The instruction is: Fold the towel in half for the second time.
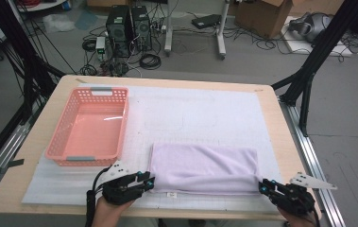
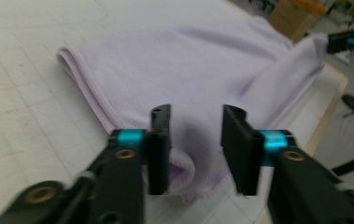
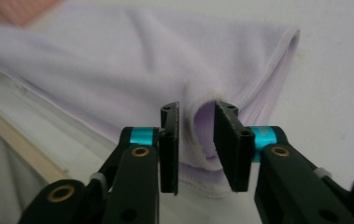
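A folded lilac terry towel (image 1: 203, 168) lies flat on the near half of the wooden worktop (image 1: 280, 123), its long side running across, resting on a white padded mat (image 1: 200, 113) that covers most of the surface. At the towel's near left corner sits the left claw (image 1: 151, 181), and in the left gripper view a rumpled bit of that corner (image 2: 188, 168) bulges up between the two black jaws, which stand apart with a gap on either side of the cloth, so nothing is pinched. At the near right corner sits the right claw (image 1: 263, 187); in the right gripper view (image 3: 196, 140) a raised fold of the hem (image 3: 202, 126) stands in the gap between its jaws, which are likewise parted and not pressing on the fabric. Both claws lie low at the worktop's near edge, pointing inward toward each other along the towel's front hem. A small white label (image 1: 170, 194) shows on that hem, near the left claw. Beyond the left claw, well apart from the towel's left end, a salmon-pink perforated plastic basket (image 1: 63, 127) stands on the mat.
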### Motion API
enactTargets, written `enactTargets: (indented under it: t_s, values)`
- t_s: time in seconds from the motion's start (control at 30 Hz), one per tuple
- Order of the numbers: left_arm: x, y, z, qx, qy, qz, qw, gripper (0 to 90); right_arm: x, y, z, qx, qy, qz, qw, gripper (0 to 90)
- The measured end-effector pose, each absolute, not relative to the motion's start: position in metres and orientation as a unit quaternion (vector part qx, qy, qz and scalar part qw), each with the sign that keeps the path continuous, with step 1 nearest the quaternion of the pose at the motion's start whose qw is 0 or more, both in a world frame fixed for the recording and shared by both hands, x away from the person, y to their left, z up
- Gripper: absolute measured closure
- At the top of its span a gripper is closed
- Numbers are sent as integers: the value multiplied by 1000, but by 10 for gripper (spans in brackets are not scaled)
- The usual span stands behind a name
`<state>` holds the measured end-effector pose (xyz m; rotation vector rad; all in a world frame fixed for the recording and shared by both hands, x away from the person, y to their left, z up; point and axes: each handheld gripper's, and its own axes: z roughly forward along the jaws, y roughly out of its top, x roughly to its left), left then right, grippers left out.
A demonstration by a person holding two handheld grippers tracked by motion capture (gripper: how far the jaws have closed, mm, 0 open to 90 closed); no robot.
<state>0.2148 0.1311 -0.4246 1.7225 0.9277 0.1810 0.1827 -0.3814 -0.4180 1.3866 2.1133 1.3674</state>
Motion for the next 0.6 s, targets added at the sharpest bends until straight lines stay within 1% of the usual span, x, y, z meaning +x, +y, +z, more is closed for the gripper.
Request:
enactTargets:
  t_s: [0.07,0.17,0.27,0.37,0.43,0.47,0.5,0.53,0.6]
  values:
    - [215,136,-421,720,397,89,562,523,177,-389,-408,477,699,514,141,660]
    - [219,136,-423,723,404,94,553,508,175,-388,-399,466,690,529,164,649]
    - [223,131,-427,727,408,95,543,503,184,-375,-407,460,712,505,163,639]
    - [227,125,-429,732,410,92,536,503,197,-359,-416,452,735,481,157,664]
    - [229,120,-431,739,411,88,527,505,201,-350,-419,445,755,453,160,724]
    - [230,118,-432,743,411,88,521,507,202,-344,-422,432,778,424,167,803]
    - [230,118,-433,744,410,91,519,506,201,-340,-424,421,797,399,169,850]
    - [230,118,-432,745,409,91,520,507,199,-338,-426,412,813,376,167,872]
    - [230,120,-430,744,407,96,522,507,193,-339,-428,394,836,350,152,883]
